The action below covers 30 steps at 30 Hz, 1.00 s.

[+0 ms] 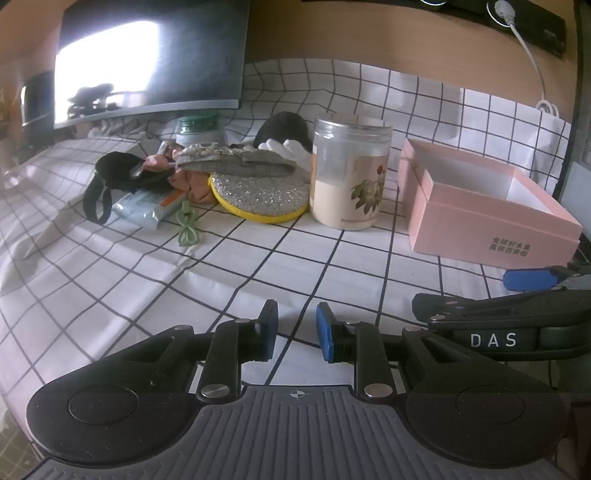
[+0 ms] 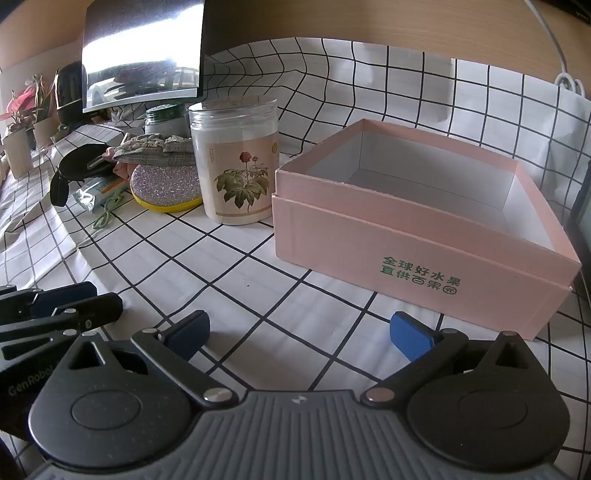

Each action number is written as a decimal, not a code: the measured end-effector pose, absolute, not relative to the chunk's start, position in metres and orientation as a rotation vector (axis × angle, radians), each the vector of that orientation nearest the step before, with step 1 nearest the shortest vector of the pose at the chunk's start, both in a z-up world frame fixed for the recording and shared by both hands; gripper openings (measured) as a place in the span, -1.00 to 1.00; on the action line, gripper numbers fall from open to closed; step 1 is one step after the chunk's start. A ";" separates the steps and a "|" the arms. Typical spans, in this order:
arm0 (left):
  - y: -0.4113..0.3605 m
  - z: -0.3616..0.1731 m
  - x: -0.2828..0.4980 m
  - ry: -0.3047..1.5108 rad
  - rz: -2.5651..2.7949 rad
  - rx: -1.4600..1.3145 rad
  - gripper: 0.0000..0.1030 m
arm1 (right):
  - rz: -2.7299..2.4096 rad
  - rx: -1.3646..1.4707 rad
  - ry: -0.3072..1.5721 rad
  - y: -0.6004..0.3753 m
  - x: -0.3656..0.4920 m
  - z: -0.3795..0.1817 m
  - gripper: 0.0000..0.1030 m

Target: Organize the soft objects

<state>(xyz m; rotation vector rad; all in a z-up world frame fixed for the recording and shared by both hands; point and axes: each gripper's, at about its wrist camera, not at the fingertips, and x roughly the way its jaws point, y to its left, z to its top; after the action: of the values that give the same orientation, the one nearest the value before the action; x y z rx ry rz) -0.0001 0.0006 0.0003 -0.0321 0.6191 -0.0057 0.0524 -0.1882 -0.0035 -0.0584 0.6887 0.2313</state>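
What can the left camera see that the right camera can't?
Only the left wrist view shows the black-and-white plush lying behind the jar and the wall power strip with its white cable. Only the right wrist view shows the potted plants at the far left and the whole white inside of the pink box. Both show the flower-label jar, the glittery yellow-edged disc, the grey checked fabric and the checked tablecloth. Both tongs are open and hold nothing: left tongs, right tongs.

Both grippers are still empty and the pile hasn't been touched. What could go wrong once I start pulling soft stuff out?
1. The grey checked fabric piece lies across the glittery yellow-rimmed round pad; pulling it may drag neighbours.
2. The tall clear plastic jar with a flower label stands between the pile and the open pink cardboard box; a low carry could topple it.
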 end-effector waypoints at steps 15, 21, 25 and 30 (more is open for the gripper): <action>0.001 0.000 0.000 0.618 -0.006 -0.032 -0.50 | 0.231 -0.058 0.689 -0.188 0.052 -0.003 1.00; 0.002 0.003 -0.001 0.618 -0.007 -0.039 -0.50 | 0.231 -0.058 0.689 -0.188 0.052 -0.003 1.00; 0.002 0.003 -0.001 0.617 -0.007 -0.038 -0.50 | 0.231 -0.058 0.689 -0.188 0.052 -0.003 1.00; 0.003 0.003 -0.001 0.617 -0.008 -0.040 -0.50 | 0.231 -0.058 0.689 -0.188 0.052 -0.004 1.00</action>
<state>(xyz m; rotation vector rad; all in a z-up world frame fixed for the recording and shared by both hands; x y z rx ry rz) -0.0008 0.0025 0.0031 -0.0397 0.6170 -0.0075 0.0523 -0.1884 -0.0035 -0.0585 0.6888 0.2312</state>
